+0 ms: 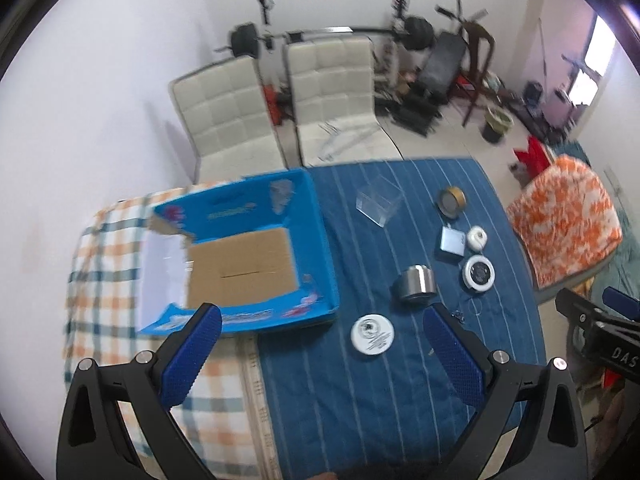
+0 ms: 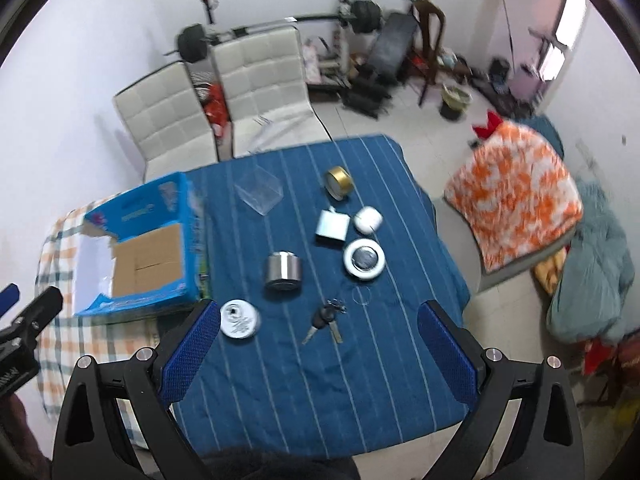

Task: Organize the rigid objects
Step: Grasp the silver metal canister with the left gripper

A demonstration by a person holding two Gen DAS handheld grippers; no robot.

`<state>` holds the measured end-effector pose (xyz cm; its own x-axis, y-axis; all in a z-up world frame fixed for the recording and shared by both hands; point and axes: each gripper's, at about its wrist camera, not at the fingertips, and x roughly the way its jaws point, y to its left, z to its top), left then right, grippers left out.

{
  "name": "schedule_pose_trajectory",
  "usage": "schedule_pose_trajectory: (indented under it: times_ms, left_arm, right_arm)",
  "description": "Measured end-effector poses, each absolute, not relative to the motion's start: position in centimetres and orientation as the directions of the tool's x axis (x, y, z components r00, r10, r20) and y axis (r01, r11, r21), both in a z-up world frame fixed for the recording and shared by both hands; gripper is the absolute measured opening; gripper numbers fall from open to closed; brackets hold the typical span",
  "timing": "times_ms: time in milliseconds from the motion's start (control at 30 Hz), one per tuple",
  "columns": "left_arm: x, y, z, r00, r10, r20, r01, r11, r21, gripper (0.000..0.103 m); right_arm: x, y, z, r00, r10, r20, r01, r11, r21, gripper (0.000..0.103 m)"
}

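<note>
An open blue cardboard box (image 1: 320,240) (image 2: 192,236) lies at the left of the blue striped cloth (image 1: 400,400) (image 2: 320,380). On the cloth lie a clear plastic box (image 1: 378,200) (image 2: 259,194), a gold tin (image 1: 452,201) (image 2: 339,182), a pale square case (image 1: 453,242) (image 2: 331,225), a small white case (image 1: 477,237) (image 2: 368,220), a white round ring-shaped item (image 1: 479,273) (image 2: 364,259), a steel cylinder (image 1: 414,284) (image 2: 283,271), a white disc (image 1: 372,335) (image 2: 239,319) and keys (image 2: 326,320). My left gripper (image 1: 322,326) and right gripper (image 2: 318,320) hover open and empty above the cloth's near part.
A plaid cloth (image 1: 104,280) lies under the box at left. Two white padded chairs (image 1: 276,108) (image 2: 224,96) stand behind the table. Gym gear (image 1: 420,40) lines the far wall. An orange-patterned cushion (image 1: 568,220) (image 2: 516,188) sits at right.
</note>
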<state>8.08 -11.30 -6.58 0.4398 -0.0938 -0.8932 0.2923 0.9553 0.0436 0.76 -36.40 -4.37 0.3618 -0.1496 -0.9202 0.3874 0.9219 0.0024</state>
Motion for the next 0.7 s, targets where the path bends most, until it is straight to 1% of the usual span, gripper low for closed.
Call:
schedule_pose_trajectory:
  times_ms: [100,167,267,333,400,433,600,700]
  left_arm:
    - [10.5,-14.8,-11.2,0.348,-0.106,-0.931,0.334,0.942,0.017,0.103]
    - [11.8,-16.5,-14.2,0.272,-0.12,-0.955,0.339,0.94,-0.022,0.103]
    - [13.4,-19.1,-18.1,0.209,-0.134,-0.969,0.33,0.942,-0.059,0.103]
    - [14.6,-21.0,-20.9,0.172,-0.132,-0.976,0.329,0.942,-0.069,0.099]
    - [15.6,-22.4,-23.5,0.134,-0.12,-0.984,0.323,0.944,-0.072,0.089]
    - [16.0,-22.9,-24.6,0.112,-0.12,-0.986,0.32,0.944,-0.078,0.088]
    - [17.8,-25.4,-29.8,0.027,-0.084,-0.996,0.322,0.944,-0.071,0.087]
    - [18.1,-26.2,-31.8,-0.013,-0.077,-0.997,0.328,0.942,-0.076,0.087]
  right_arm:
    - [2.0,-39.9,-7.8,0.315,-0.119,-0.942,0.434,0.9,0.032,0.101]
    - [3.0,-41.8,-10.2,0.289,-0.111,-0.951,0.45,0.892,0.033,0.101]
    - [4.8,-44.3,-14.1,0.246,-0.097,-0.964,0.459,0.888,0.028,0.101]
    - [6.2,-45.6,-16.0,0.233,-0.092,-0.968,0.451,0.892,0.024,0.101]
    - [7.3,-46.5,-17.4,0.229,-0.098,-0.969,0.437,0.9,0.012,0.101]
    - [7.8,-46.9,-18.0,0.224,-0.103,-0.969,0.431,0.902,0.004,0.101]
    - [9.6,-49.5,-22.1,0.18,-0.098,-0.979,0.429,0.903,-0.011,0.1]
    - [10.4,-51.0,-24.8,0.148,-0.076,-0.986,0.45,0.893,-0.001,0.096]
